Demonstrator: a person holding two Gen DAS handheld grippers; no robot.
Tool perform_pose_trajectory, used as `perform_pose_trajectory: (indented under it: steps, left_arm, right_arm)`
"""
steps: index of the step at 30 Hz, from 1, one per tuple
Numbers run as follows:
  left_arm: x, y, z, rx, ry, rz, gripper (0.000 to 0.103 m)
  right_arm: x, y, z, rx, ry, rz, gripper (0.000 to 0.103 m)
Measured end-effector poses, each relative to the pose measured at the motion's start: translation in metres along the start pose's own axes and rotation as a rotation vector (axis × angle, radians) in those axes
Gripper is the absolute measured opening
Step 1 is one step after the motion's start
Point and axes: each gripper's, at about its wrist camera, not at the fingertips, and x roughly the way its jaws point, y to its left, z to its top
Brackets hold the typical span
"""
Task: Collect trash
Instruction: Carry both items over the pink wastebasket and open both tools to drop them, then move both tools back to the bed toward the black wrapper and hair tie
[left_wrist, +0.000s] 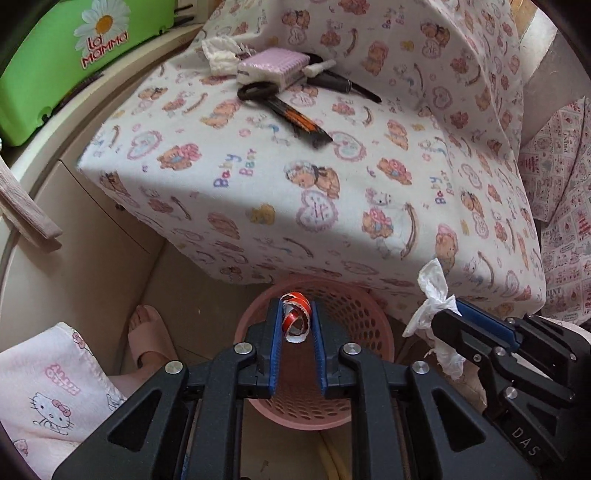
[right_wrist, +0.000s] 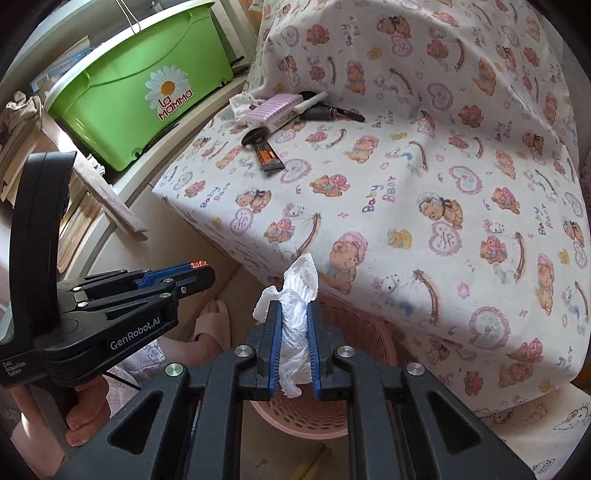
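- Drop-off is the step in hand, as I judge it: both of my claws carry a piece of trash and hang over the pink perforated basket on the floor beside the cloth-covered tabletop.
- My left claw is closed most of the way on a curled red-and-white scrap, pinched between the blue pads right above the basket's mouth.
- My right claw is clamped on a crumpled white tissue, which bulges out past the tips and trails below them; the basket shows just underneath and slightly ahead.
- Next move, I reckon, calls for spreading each claw so the pieces fall inside the rim; the right one may need to shift a little further over the opening first.
- Scrap looks stiff and springy, a looped strip, shiny red on one face; the tissue looks soft, thin and light, so it could cling to a pad.
- More possible trash waits on the tabletop: another wad of white tissue near the far edge, beside a lilac box, scissors and a dark pen-like thing.
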Motion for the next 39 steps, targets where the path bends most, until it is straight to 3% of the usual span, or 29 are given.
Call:
perform_pose_trajectory:
  steps: [5,14,18,20,21,22,23,26,28,39]
  left_arm:
    - [0.028,0.009,-0.008,-0.046,0.099,-0.009,0.015]
    - [0.064,0.019,-0.014,-0.075,0.172,0.060,0.015]
    - [0.072,0.022,-0.017,-0.088,0.213,0.045,0.015]
    - [0.071,0.022,-0.019,-0.079,0.215,0.041,0.018]
    - [0.070,0.021,-0.020,-0.073,0.215,0.045,0.027]
    - [0.069,0.021,-0.020,-0.071,0.211,0.049,0.041]
    - [0.067,0.022,-0.020,-0.074,0.207,0.051,0.047]
    - [0.058,0.024,-0.019,-0.086,0.186,0.045,0.055]
    - [0.051,0.027,-0.018,-0.091,0.166,0.053,0.064]
    - [-0.003,0.031,-0.014,-0.078,-0.020,0.099,0.075]
  right_arm:
    - [0.020,-0.003,-0.011,0.004,0.057,-0.027,0.013]
    - [0.059,0.000,-0.024,-0.042,0.133,-0.114,0.013]
    - [0.071,-0.002,-0.027,-0.034,0.169,-0.135,0.013]
    - [0.073,-0.003,-0.027,-0.025,0.179,-0.120,0.015]
    - [0.073,-0.003,-0.026,-0.022,0.180,-0.123,0.018]
    - [0.073,-0.004,-0.025,-0.018,0.181,-0.128,0.023]
    - [0.073,-0.005,-0.024,-0.013,0.181,-0.131,0.033]
    - [0.069,-0.010,-0.022,0.016,0.162,-0.138,0.053]
    - [0.068,-0.013,-0.019,0.033,0.158,-0.139,0.054]
    - [0.031,-0.002,-0.012,-0.011,0.022,-0.173,0.063]
